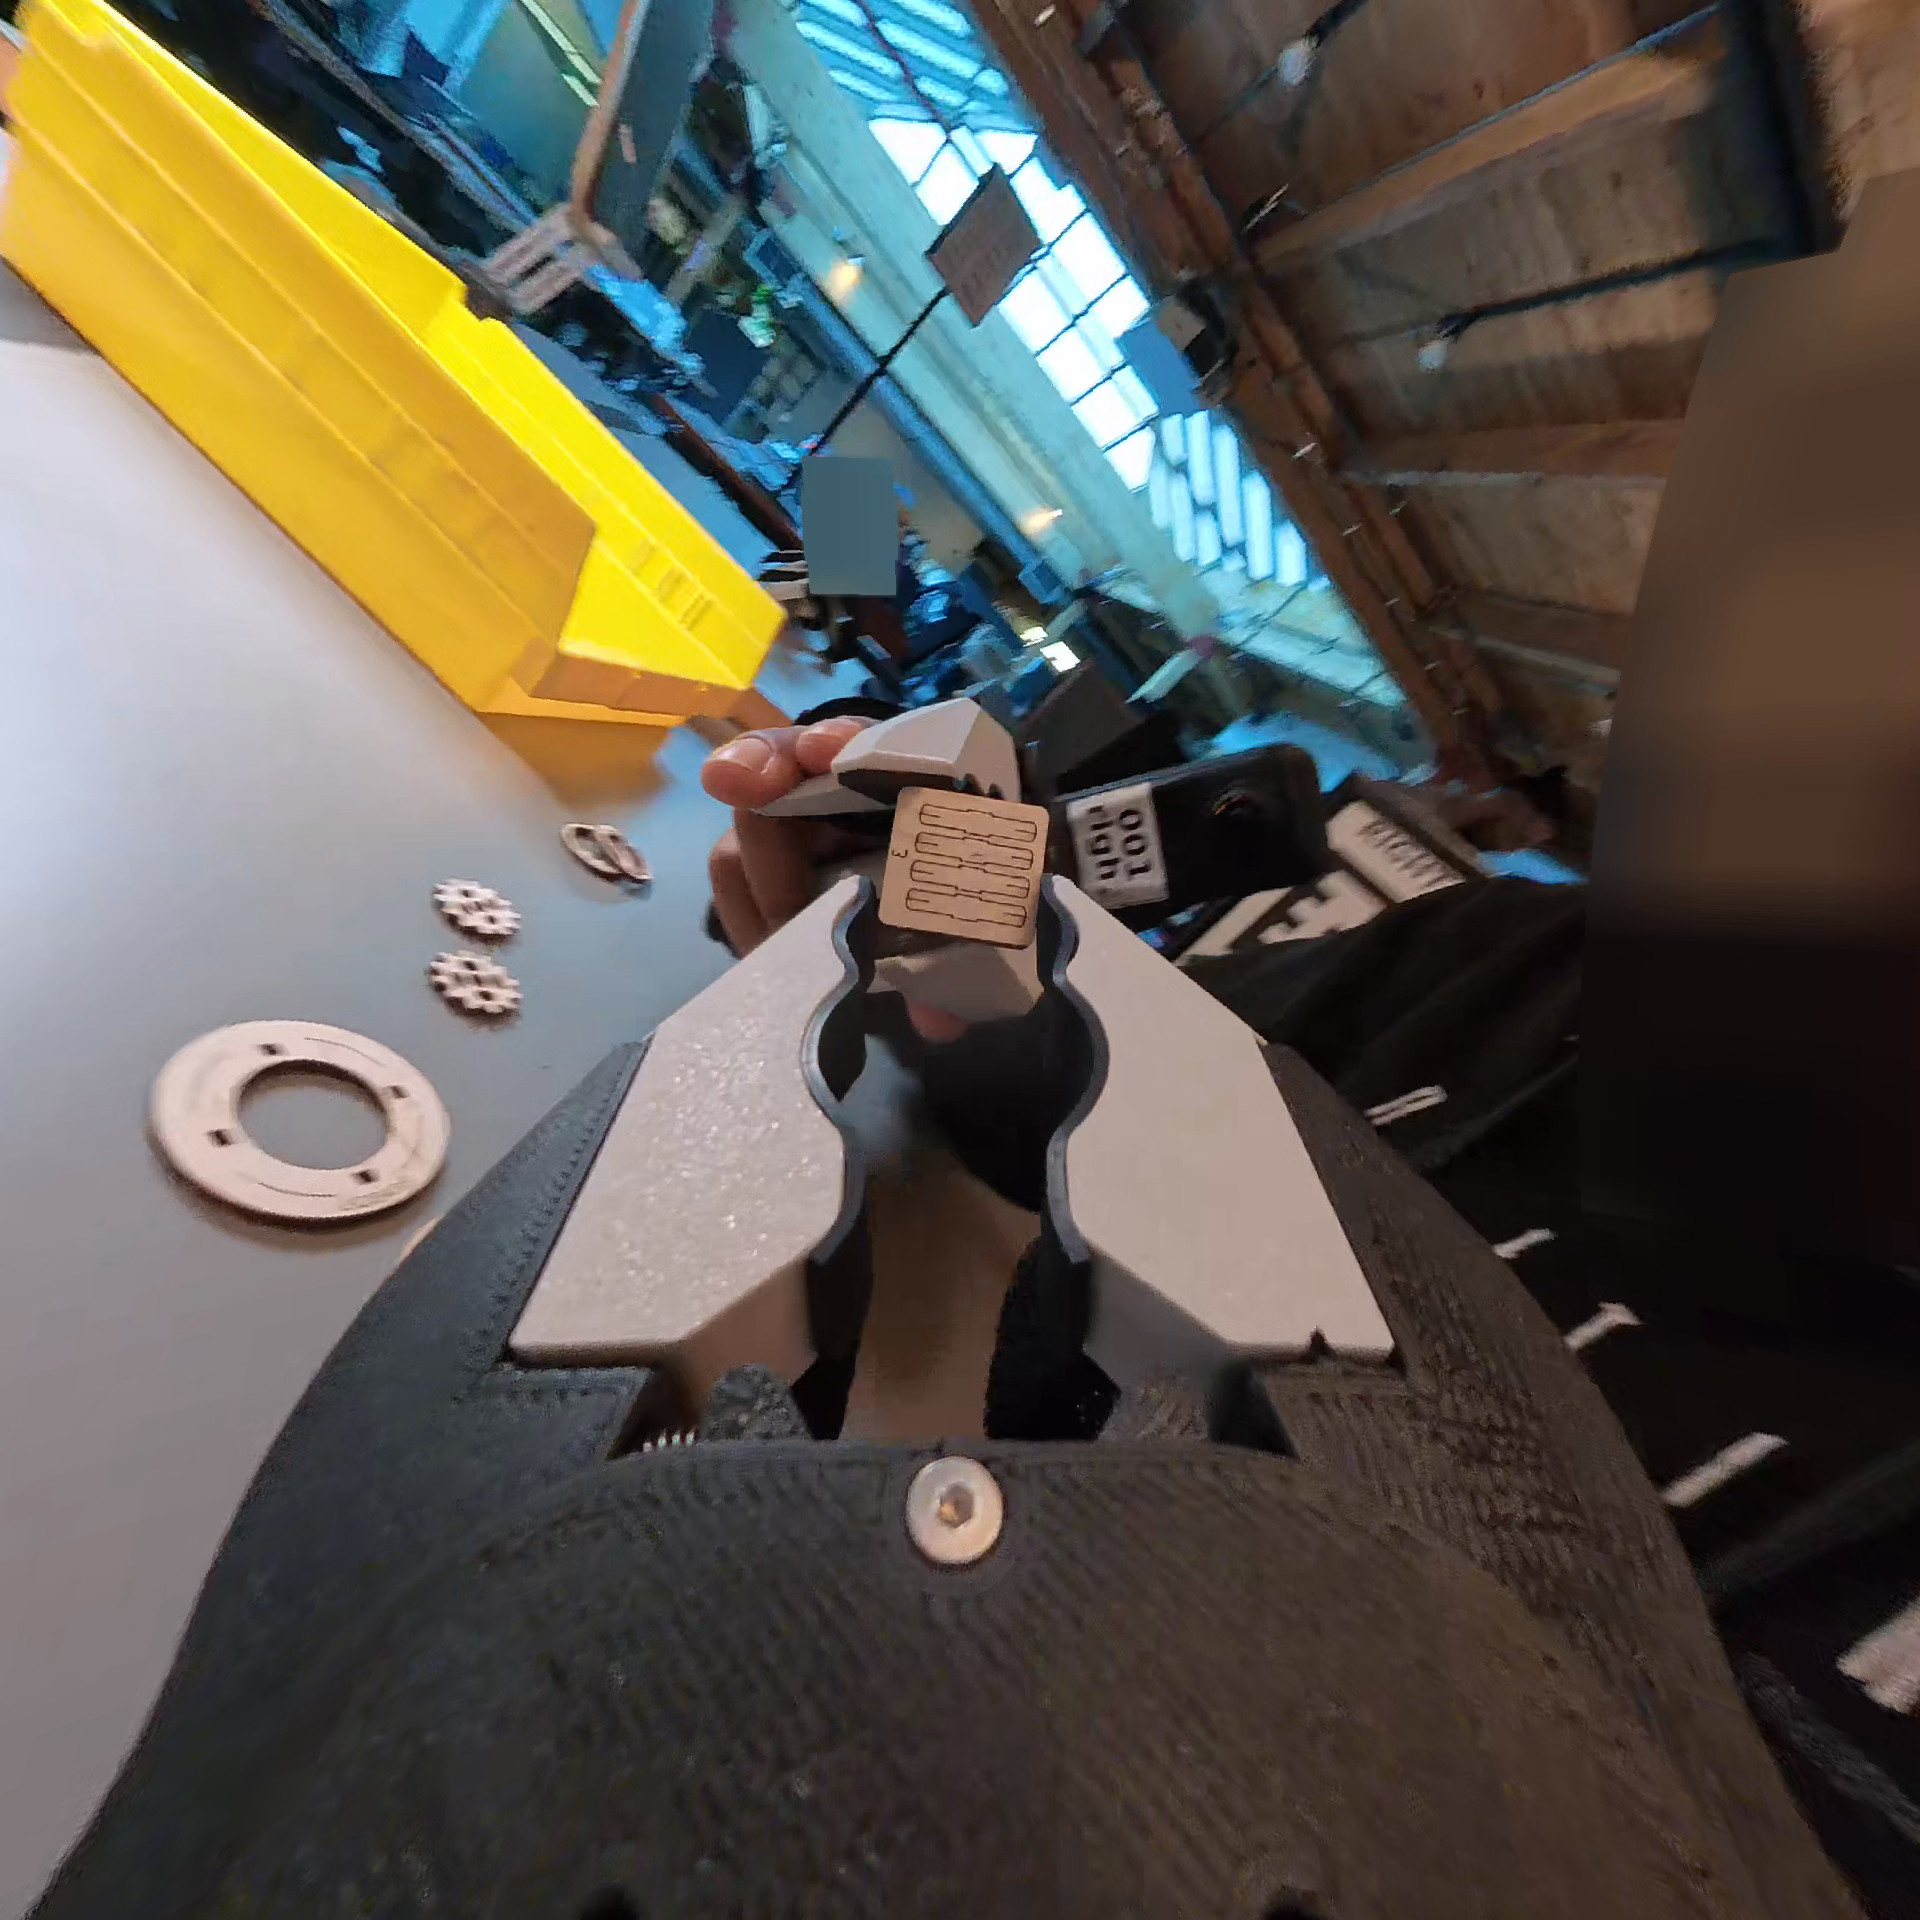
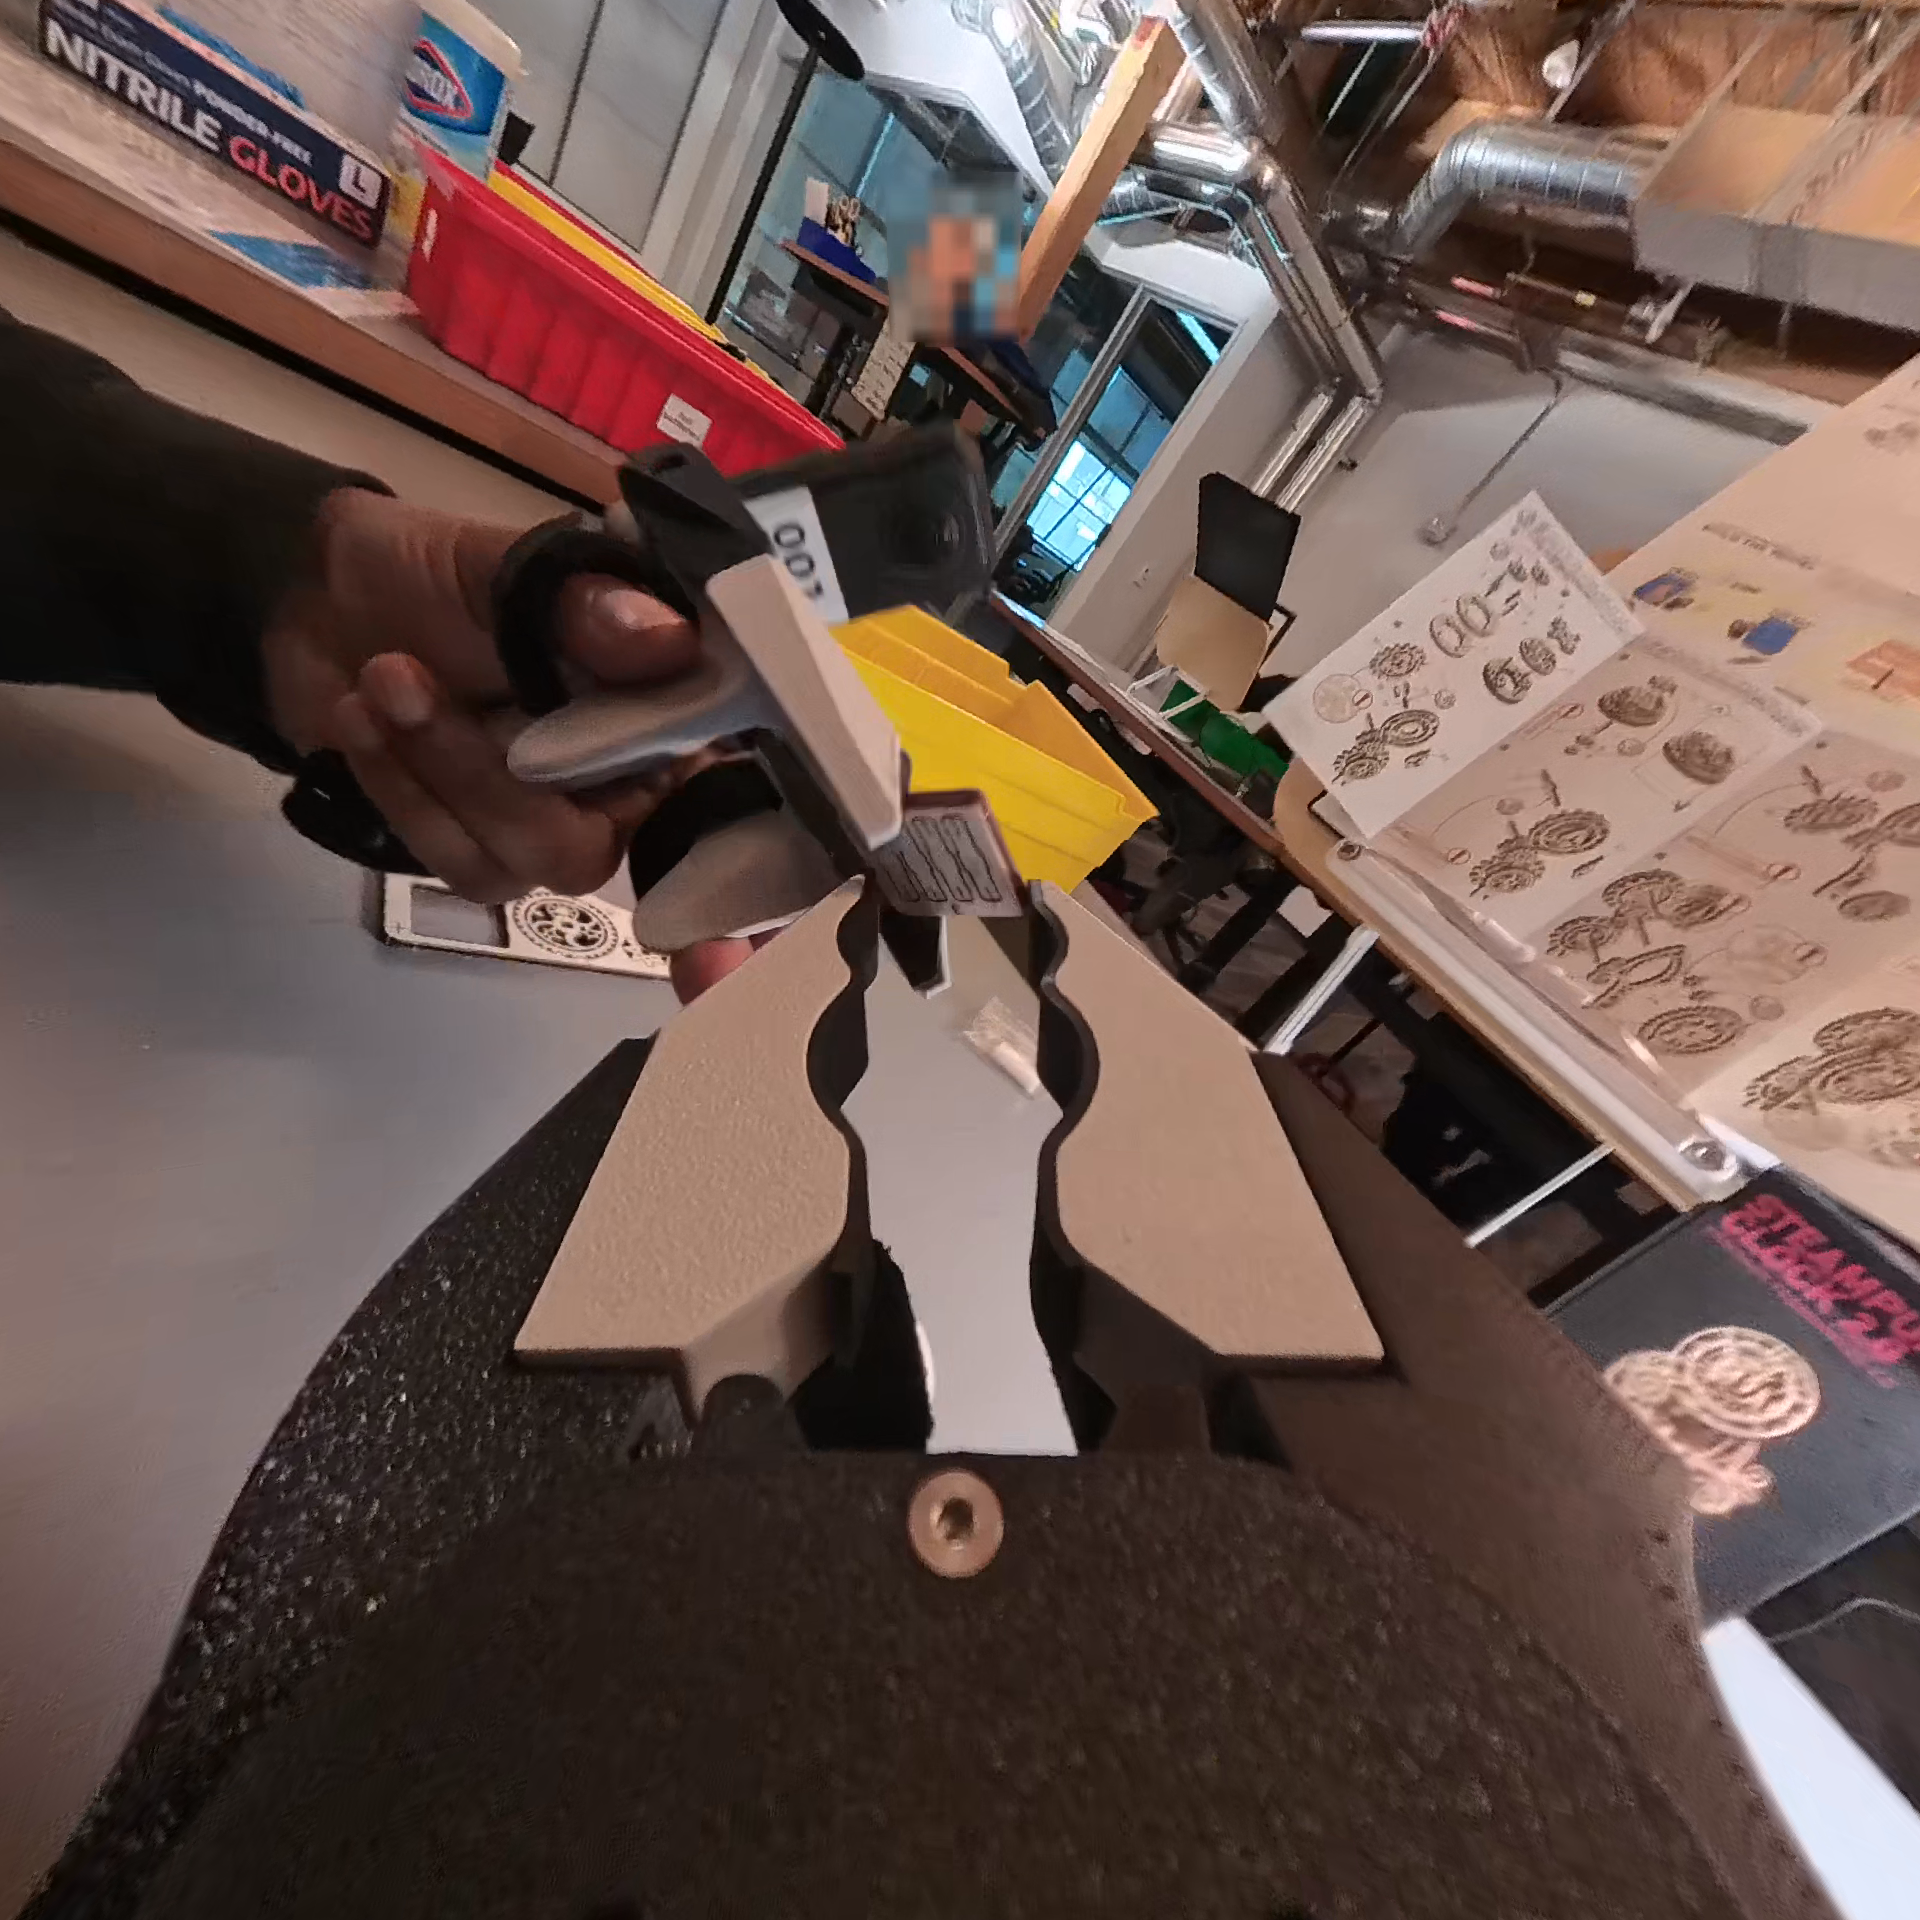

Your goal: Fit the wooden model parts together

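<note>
on the grey table (image 1: pixel 156 727) at left lie a flat wooden ring (image 1: pixel 301 1122) and two small toothed gears (image 1: pixel 475 909), slightly blurred. centre, a thin square wooden panel (image 1: pixel 961 868) with etched strip outlines sits in the air between the tips of the left gripper (image 1: pixel 961 899) and the right gripper (image 2: pixel 948 904). both sets of jaws stand part open; which one pinches it i cannot tell. rightward, illustrated instruction sheets (image 2: pixel 1621 831) and a dark printed box (image 2: pixel 1766 1351), cut off.

Matt wooden panel (image 1: pixel 963 869), grainy plastic fingers (image 1: pixel 727 1122)
</note>
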Demonstrator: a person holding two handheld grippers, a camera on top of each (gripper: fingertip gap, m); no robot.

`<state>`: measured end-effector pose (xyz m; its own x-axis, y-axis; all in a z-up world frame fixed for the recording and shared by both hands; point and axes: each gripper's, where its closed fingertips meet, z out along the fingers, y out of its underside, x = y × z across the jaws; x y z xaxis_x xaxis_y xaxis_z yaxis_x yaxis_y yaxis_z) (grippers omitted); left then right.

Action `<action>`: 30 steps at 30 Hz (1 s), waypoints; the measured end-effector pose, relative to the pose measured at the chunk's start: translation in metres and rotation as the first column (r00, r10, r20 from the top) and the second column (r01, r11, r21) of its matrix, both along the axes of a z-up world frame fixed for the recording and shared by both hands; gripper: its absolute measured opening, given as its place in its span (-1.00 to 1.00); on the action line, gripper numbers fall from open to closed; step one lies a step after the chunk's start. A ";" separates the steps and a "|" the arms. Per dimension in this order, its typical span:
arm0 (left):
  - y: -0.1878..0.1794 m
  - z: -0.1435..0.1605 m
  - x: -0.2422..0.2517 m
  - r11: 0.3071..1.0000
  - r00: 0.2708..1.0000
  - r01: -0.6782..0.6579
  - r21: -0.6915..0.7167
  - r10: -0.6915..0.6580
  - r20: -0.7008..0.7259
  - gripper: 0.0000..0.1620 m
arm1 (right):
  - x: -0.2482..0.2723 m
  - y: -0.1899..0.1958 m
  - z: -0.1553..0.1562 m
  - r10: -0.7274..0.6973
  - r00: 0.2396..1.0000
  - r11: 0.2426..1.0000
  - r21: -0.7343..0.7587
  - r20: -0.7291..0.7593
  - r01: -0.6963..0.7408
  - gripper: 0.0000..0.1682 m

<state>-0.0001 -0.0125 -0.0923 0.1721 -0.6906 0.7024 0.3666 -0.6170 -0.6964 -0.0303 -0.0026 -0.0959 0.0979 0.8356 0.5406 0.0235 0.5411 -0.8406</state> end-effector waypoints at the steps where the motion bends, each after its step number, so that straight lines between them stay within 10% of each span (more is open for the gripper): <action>1: 0.002 -0.003 0.000 0.999 0.997 -0.035 0.031 0.037 -0.071 -0.65 | -0.001 0.002 -0.002 0.006 1.000 0.999 -0.044 0.005 -0.006 -0.69; 5: 0.015 -0.012 -0.012 0.951 0.898 -0.184 0.250 0.266 -0.351 -0.65 | 0.001 0.008 -0.028 0.195 0.974 0.901 -0.414 0.115 -0.131 -0.48; 9: 0.028 -0.022 -0.038 0.820 0.624 -0.231 0.523 0.538 -0.566 -0.65 | 0.009 0.014 -0.023 0.353 0.936 0.632 -0.739 0.007 -0.233 -0.49; 14: 0.030 -0.028 -0.035 0.681 0.350 -0.072 0.728 0.701 -0.621 -0.65 | 0.006 0.018 -0.011 0.337 0.933 0.419 -0.867 -0.125 -0.268 -0.60; 21: 0.029 -0.029 -0.025 0.593 0.214 0.070 0.802 0.777 -0.593 -0.65 | 0.003 0.012 -0.013 0.361 0.921 0.362 -0.888 -0.148 -0.285 -0.98; 25: 0.028 -0.027 -0.023 0.595 0.265 0.042 0.803 0.768 -0.583 -0.64 | 0.005 0.009 -0.008 0.378 0.912 0.373 -0.875 -0.161 -0.309 -0.99; 30: 0.019 -0.005 -0.019 0.764 0.686 -0.227 0.604 0.565 -0.457 -0.44 | 0.012 0.008 0.001 0.420 0.880 0.310 -0.876 -0.223 -0.370 -0.99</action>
